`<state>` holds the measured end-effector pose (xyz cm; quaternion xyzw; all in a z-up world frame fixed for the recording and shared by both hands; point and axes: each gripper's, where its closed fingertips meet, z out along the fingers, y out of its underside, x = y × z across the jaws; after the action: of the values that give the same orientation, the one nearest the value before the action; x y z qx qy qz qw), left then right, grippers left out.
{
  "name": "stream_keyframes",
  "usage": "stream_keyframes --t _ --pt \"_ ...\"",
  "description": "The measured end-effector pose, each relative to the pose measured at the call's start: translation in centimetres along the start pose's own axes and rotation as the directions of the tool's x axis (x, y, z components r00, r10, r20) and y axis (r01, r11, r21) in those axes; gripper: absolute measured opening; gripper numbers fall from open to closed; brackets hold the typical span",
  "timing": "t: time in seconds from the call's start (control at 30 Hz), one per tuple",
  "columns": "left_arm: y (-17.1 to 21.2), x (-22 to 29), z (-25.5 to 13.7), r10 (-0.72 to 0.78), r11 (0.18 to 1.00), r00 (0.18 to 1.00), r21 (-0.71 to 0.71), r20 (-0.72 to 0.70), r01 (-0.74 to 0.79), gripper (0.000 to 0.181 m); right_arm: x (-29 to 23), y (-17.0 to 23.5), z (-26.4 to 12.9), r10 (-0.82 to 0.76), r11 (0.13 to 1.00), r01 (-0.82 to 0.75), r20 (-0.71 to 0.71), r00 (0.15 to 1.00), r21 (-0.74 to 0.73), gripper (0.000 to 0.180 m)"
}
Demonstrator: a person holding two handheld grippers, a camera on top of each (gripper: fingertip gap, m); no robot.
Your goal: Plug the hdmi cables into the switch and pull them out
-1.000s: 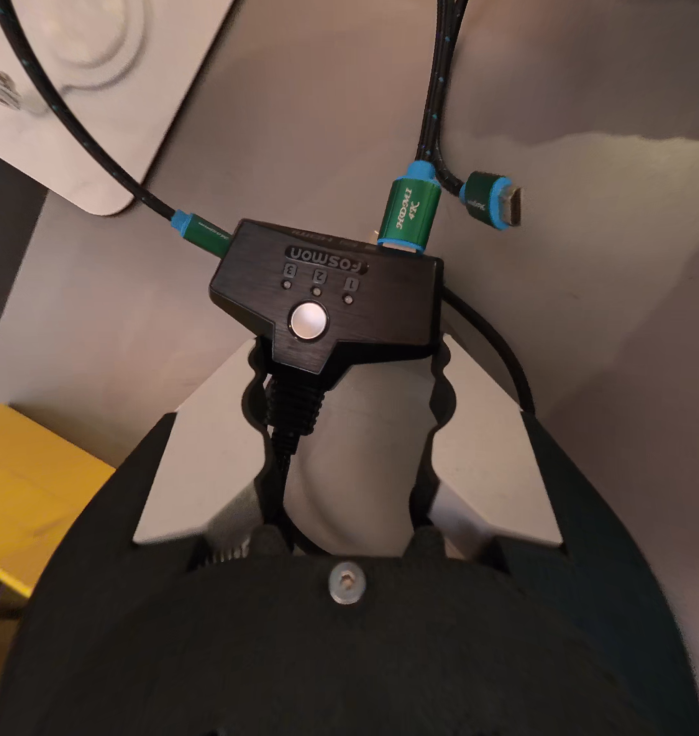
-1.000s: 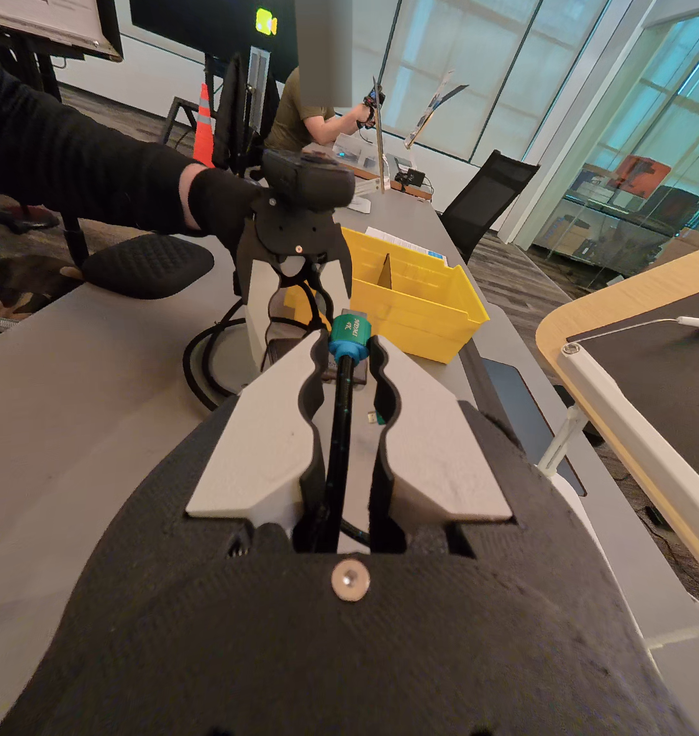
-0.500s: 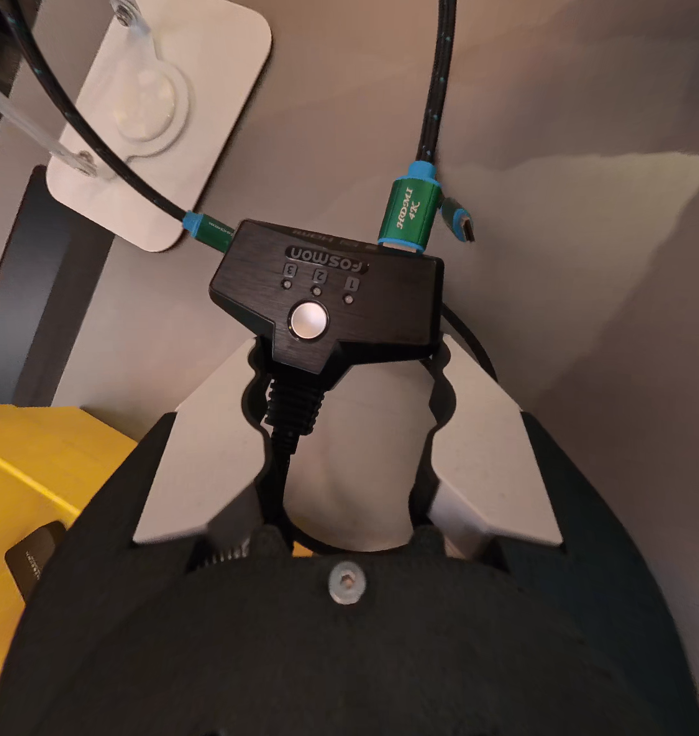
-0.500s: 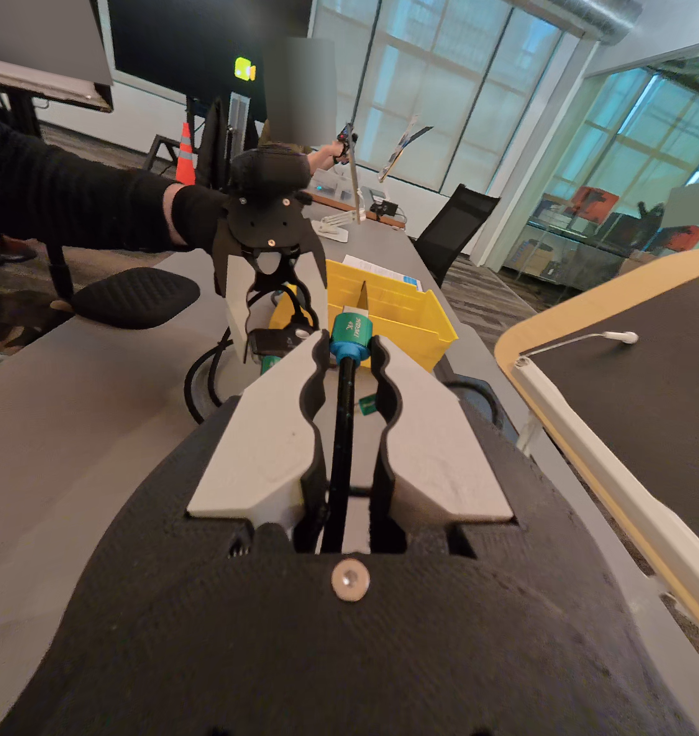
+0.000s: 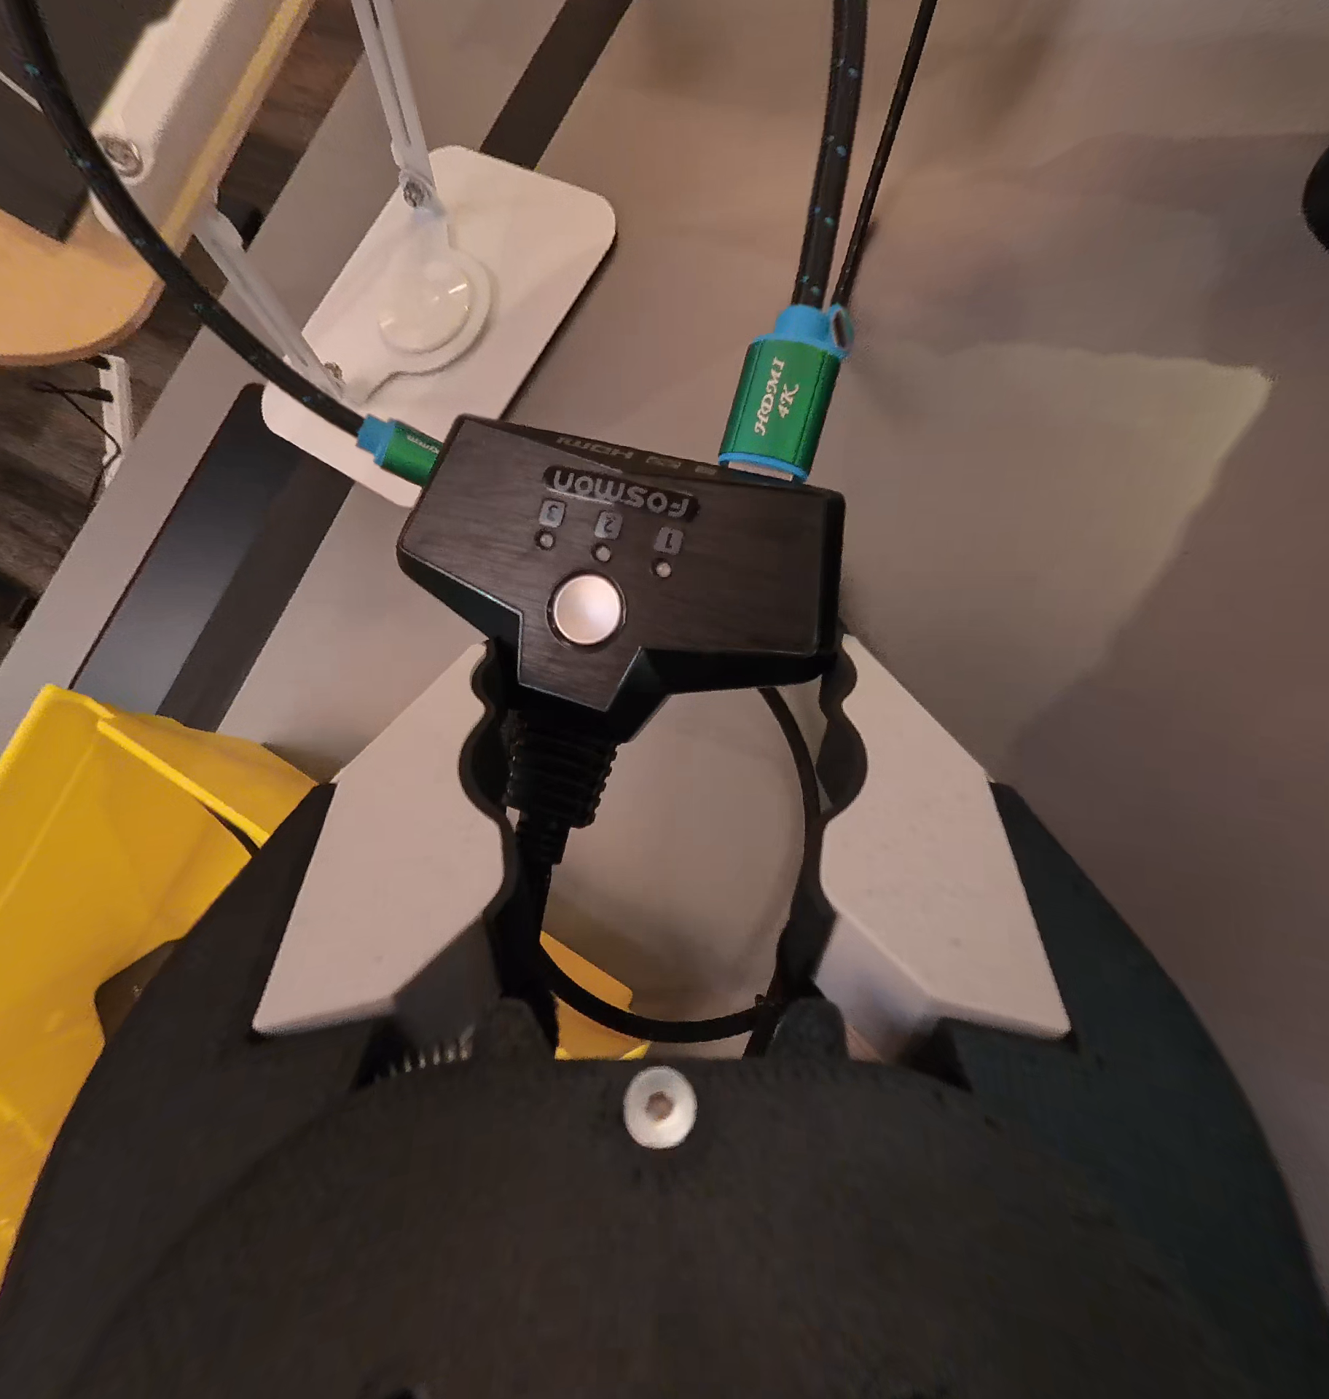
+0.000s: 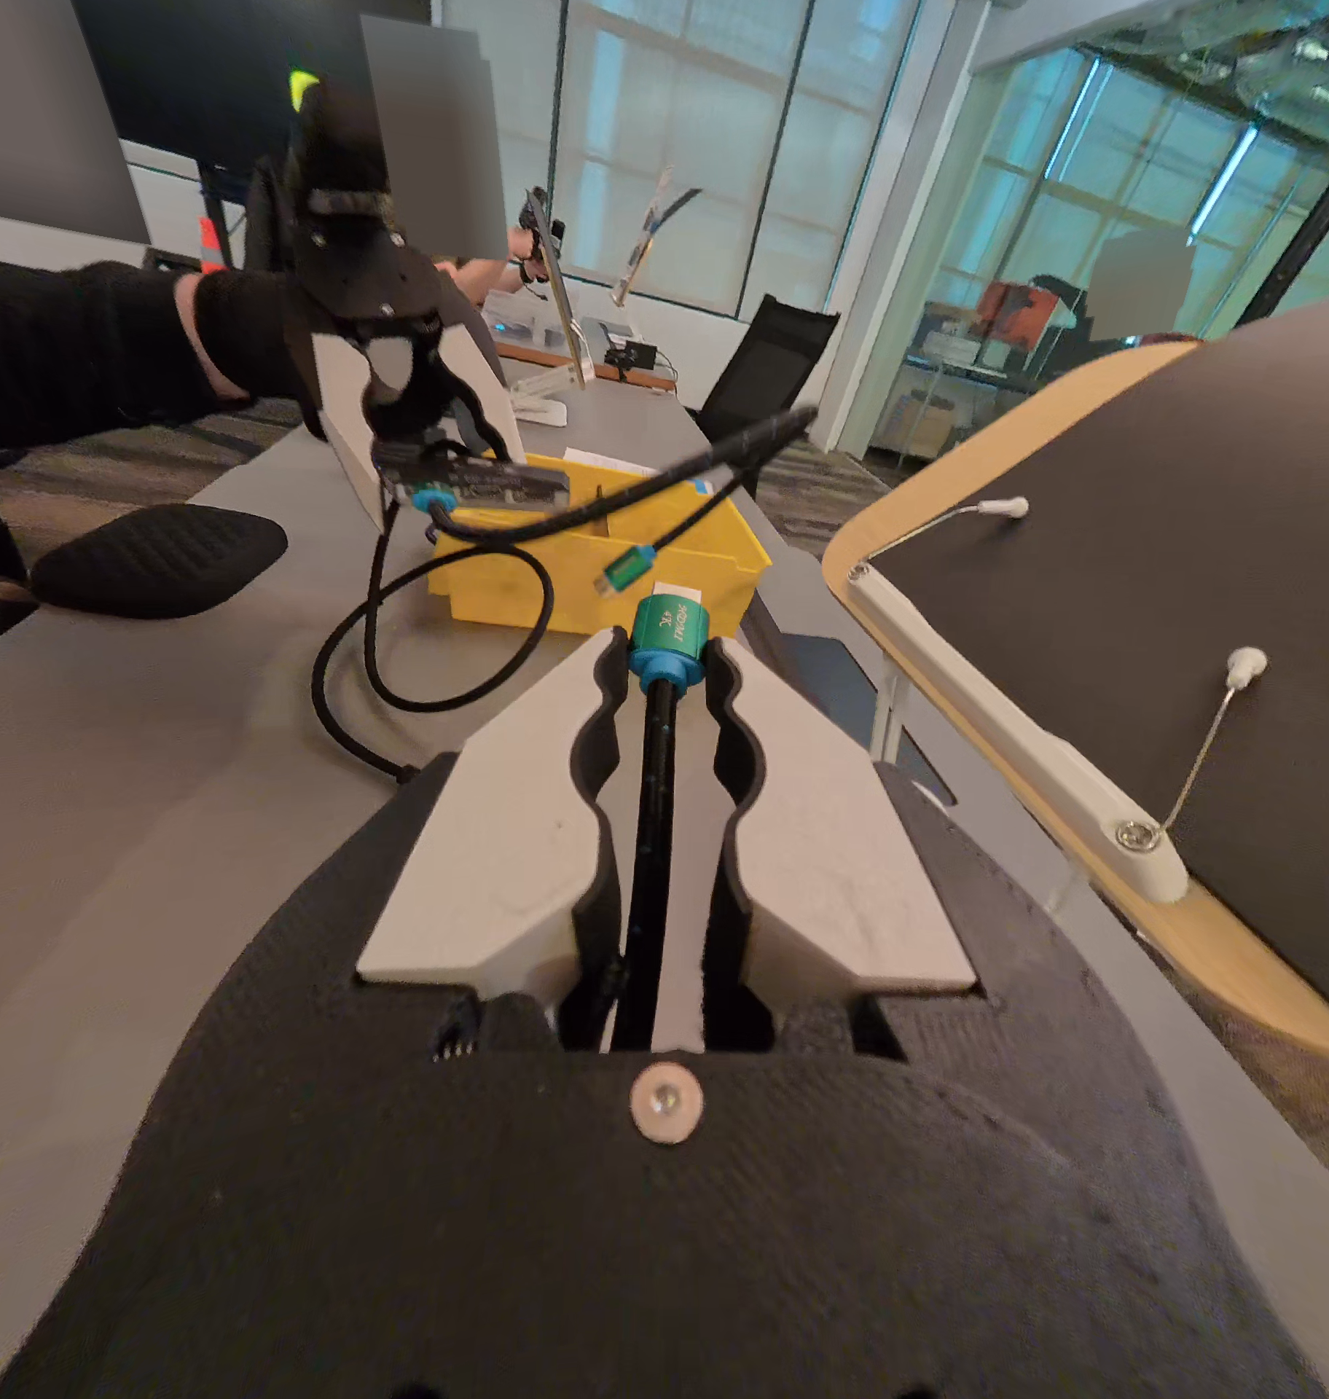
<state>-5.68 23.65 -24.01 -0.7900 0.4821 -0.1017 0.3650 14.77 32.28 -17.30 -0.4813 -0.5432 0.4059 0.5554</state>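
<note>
The right gripper (image 6: 665, 647), clamped on a green plug (image 6: 669, 627), has now drawn back from the switch (image 5: 624, 575), which the left gripper (image 5: 661, 666) still clenches above the table (image 5: 1063, 530).

The left gripper (image 5: 661, 666) hung raised above the table, jaws clamped wide; the right gripper (image 6: 665, 651) pointed forward, jaws pinched narrowly together.

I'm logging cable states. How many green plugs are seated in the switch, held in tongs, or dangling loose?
Seated in the switch: 2, side plug and top plug
Held plug in the right tongs: 1
Dangling plug: 1
Total: 4
</note>
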Motion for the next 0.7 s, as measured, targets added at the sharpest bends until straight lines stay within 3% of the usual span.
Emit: stream_keyframes --t 0.27,0.7 --pt "-2.0 1.9 -0.6 0.075 0.997 0.996 0.019 -0.051 -0.074 0.082 -2.0 1.8 3.2 -0.016 0.995 0.024 0.082 0.997 -0.094 0.019" --pt "-3.7 3.4 1.0 0.131 0.990 0.986 -0.036 -0.106 -0.135 0.082 -6.6 1.3 8.1 -0.010 0.997 0.029 0.235 0.972 -0.077 0.019"
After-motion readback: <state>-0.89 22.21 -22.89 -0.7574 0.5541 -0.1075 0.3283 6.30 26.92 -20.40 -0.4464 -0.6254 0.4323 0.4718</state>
